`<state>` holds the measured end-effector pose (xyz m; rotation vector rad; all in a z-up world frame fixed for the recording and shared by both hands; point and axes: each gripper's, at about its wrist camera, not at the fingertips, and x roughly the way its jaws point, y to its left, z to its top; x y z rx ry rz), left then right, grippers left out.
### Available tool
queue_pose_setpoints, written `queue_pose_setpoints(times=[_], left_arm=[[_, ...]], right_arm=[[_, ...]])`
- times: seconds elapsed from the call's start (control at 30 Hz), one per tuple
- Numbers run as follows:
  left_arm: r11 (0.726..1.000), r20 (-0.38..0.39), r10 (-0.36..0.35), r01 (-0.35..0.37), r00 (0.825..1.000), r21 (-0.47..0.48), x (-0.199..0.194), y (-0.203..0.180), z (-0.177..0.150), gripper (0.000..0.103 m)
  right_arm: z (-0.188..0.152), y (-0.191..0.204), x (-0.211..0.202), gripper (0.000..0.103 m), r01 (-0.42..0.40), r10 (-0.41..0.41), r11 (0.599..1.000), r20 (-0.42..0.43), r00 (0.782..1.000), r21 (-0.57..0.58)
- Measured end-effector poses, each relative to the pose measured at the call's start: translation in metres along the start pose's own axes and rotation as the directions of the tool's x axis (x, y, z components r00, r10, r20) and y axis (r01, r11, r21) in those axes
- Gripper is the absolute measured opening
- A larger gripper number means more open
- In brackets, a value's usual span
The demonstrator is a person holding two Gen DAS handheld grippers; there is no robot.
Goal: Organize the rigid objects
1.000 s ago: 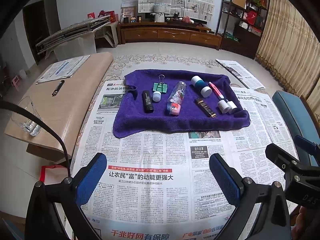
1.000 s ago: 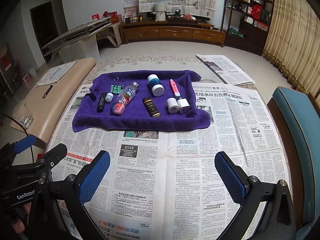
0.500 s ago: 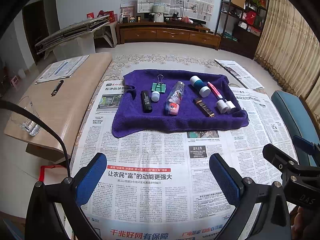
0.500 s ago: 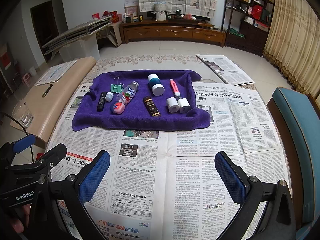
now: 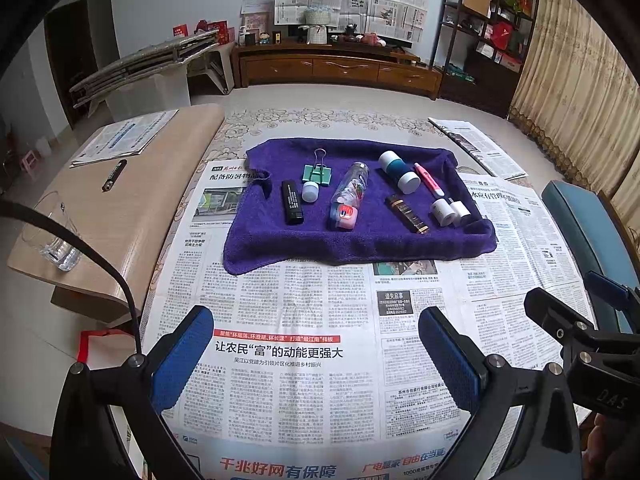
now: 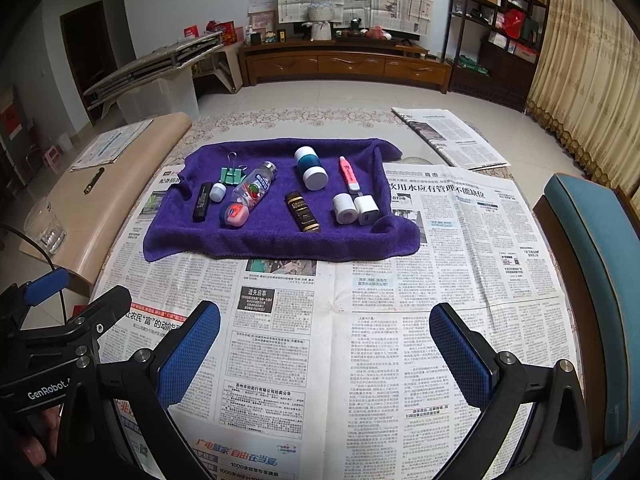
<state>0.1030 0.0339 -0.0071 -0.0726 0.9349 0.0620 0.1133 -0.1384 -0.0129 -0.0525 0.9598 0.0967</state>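
Note:
A purple towel (image 5: pixel 360 240) (image 6: pixel 280 236) lies on the newspaper-covered table and carries several small items: a black tube (image 5: pixel 292 201), a green binder clip (image 5: pixel 317 172), a clear bottle (image 5: pixel 350 192) with a pink cap, a teal and white container (image 5: pixel 398 171), a brown tube (image 5: pixel 407 213), a pink marker (image 5: pixel 428 179) and two white pieces (image 5: pixel 450 211). The same items show in the right wrist view, among them the bottle (image 6: pixel 256 190) and the brown tube (image 6: pixel 302 211). My left gripper (image 5: pixel 316 354) and right gripper (image 6: pixel 324 350) are both open and empty, held well short of the towel.
A beige side table (image 5: pixel 132 216) at the left holds a glass (image 5: pixel 52 236), a pen (image 5: pixel 114 175) and papers. A teal chair (image 6: pixel 592 264) stands at the right. A folded newspaper (image 6: pixel 448 136) lies beyond the towel.
Both grippers have drawn back very slightly from the towel. Nothing on the towel has moved.

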Motion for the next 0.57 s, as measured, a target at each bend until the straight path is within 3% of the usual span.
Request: queue_pose_setpoints(times=[0.57], left_arm=[[1.000,0.017,-0.015,0.015,1.000,-0.013,-0.0017,-0.0008,-0.0028,0.103]], right_arm=[[-0.0005,-0.0009,-0.0013,0.103,0.000,0.000,1.000,-0.005,1.000,0.001]])
